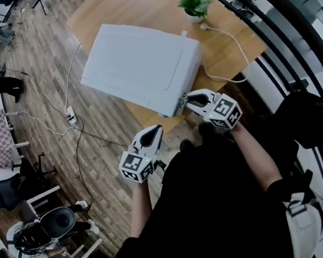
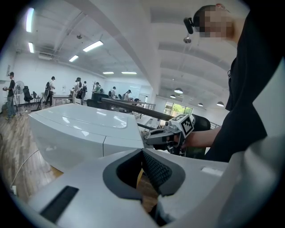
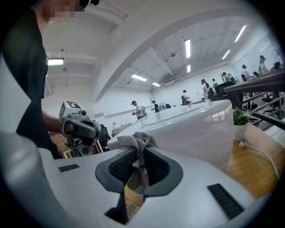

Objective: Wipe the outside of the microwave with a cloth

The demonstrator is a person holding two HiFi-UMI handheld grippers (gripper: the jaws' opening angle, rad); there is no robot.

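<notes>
The wooden table (image 1: 126, 1) carries the microwave (image 1: 138, 67), a white box set at an angle, so that one bottom corner is its nearest part to the person. Its broad top runs away to the far left. Two side faces fall from that corner, one toward the left and one toward the right, where a small potted plant (image 1: 194, 5) and a white cable (image 1: 222, 34) lie on the far part of the table.

The right gripper (image 1: 190, 100) is at that near corner, clearly the nearer of the two to the work. From its fingers the microwave lies straight ahead and a little to the right, and in the right gripper view the white shell fills the space past the jaws. The left gripper (image 1: 152, 134) hangs nearer the person and to the left, off the table's edge and apart from the box. Its jaws stand only narrowly apart with nothing between them, and bare wood shows through the slit.

The cloth (image 3: 136, 147), a grey knitted rag, is pinched between the right jaws, which are closed on its middle. A bunched end stands out past the fingertips toward the microwave, and the rest hangs down between the pads. That bunched end is at the corner's edge, touching it or just beside it; I cannot tell which. The wipe will likely turn on pressing it flat to one face and running it along, away from the corner.
</notes>
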